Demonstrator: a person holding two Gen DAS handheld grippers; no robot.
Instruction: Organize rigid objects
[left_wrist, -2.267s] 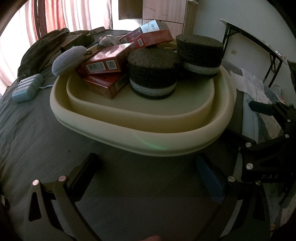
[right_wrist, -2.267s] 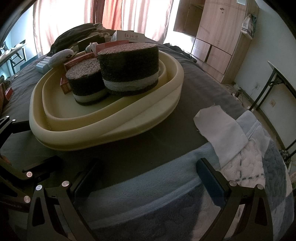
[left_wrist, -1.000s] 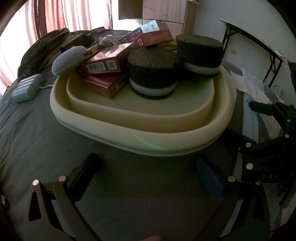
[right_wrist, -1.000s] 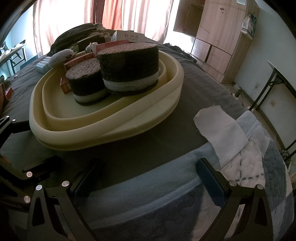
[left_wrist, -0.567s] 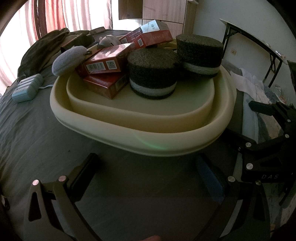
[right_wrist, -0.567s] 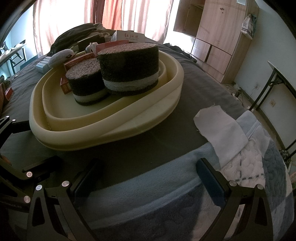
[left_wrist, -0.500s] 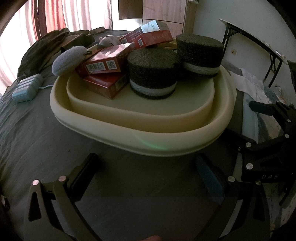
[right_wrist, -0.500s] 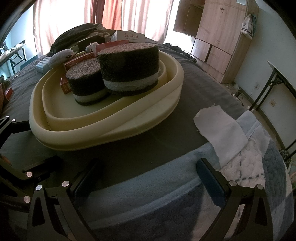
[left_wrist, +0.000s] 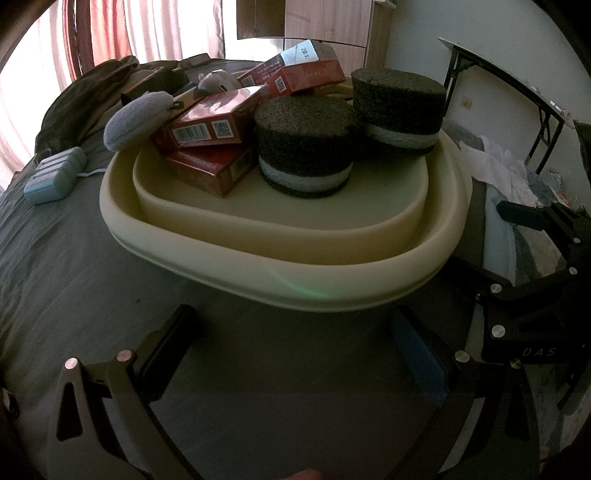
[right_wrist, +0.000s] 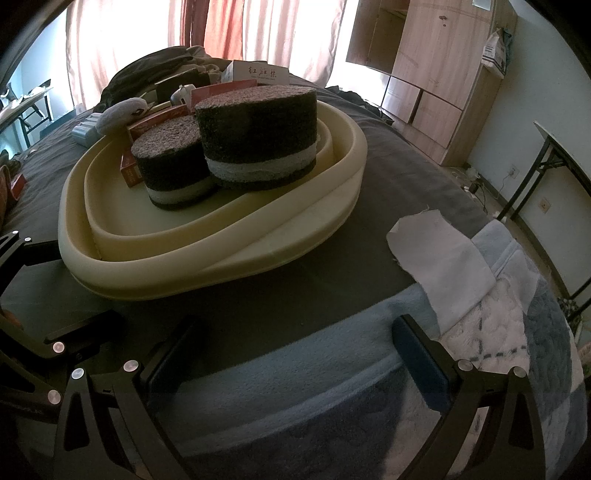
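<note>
The left gripper (left_wrist: 291, 343) hangs low over the dark bedsheet (left_wrist: 74, 258) with its jaws spread wide and nothing between them. Just ahead of it, not touching, lies a cream tray (left_wrist: 332, 284), a smaller cream tray (left_wrist: 295, 225) nested inside it. The right gripper (right_wrist: 295, 350) is likewise wide and empty, over the edge of a pale blue blanket (right_wrist: 295, 398), with the same outer tray (right_wrist: 258, 254) ahead and to its left.

In the inner tray stand two dark foam cylinders, each with a pale band near its base. From the left wrist view the nearer cylinder (left_wrist: 304, 147) sits in the middle and the farther cylinder (left_wrist: 399, 107) stands behind it to the right, close against the tray's wall. Left of them is a loose heap of red boxes (left_wrist: 210, 129), stacked at angles, one box (left_wrist: 295, 74) tilted on top. A grey oval pouch (left_wrist: 138, 120) rests on the heap's left end, overhanging the tray rims.

On the bed, left of the trays and apart from them, lies a small blue-grey case (left_wrist: 53, 179). Behind the trays is a pile of dark clothing (left_wrist: 92, 96). From the right wrist view a white cloth (right_wrist: 439, 251) lies on the blanket, right of the trays, and a wooden wardrobe (right_wrist: 436, 74) stands beyond the bed.
</note>
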